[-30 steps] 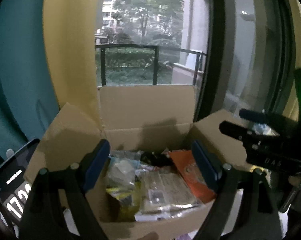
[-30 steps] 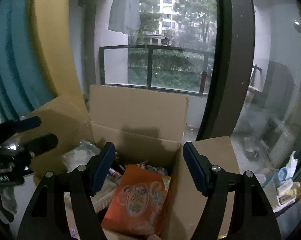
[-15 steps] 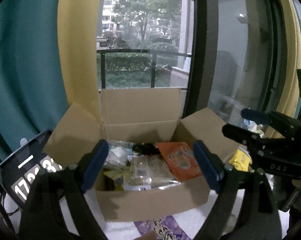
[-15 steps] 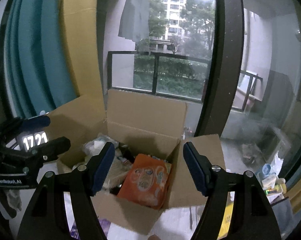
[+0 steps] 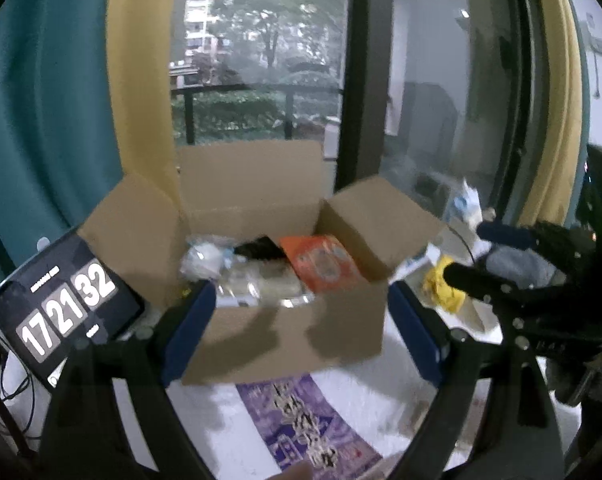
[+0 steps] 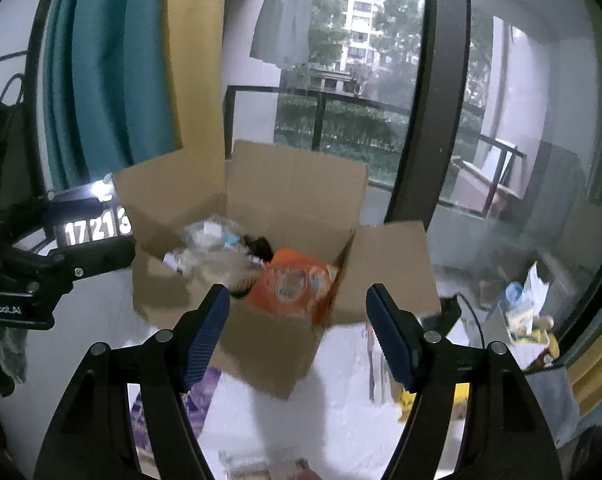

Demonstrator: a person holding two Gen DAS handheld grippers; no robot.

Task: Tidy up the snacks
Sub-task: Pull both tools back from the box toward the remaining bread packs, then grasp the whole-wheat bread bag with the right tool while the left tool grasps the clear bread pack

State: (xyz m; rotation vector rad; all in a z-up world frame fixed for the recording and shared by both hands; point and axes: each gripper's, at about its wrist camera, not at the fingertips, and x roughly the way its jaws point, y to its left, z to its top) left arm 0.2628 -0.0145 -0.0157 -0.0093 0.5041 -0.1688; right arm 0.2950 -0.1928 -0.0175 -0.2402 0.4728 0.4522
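My left gripper (image 5: pixel 301 332): jaws apart, just been widening, nothing between. Cardboard box (image 5: pixel 285 332) at 12 o'clock, flaps open, orange snack bag (image 5: pixel 321 262) inside at 1 o'clock. My right gripper (image 6: pixel 297 332): jaws apart, empty.

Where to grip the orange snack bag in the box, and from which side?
Take the orange snack bag by its raised upper edge, from above. It leans tilted against the cardboard box wall on the right, so side access looks blocked. Probably easiest with the right gripper.
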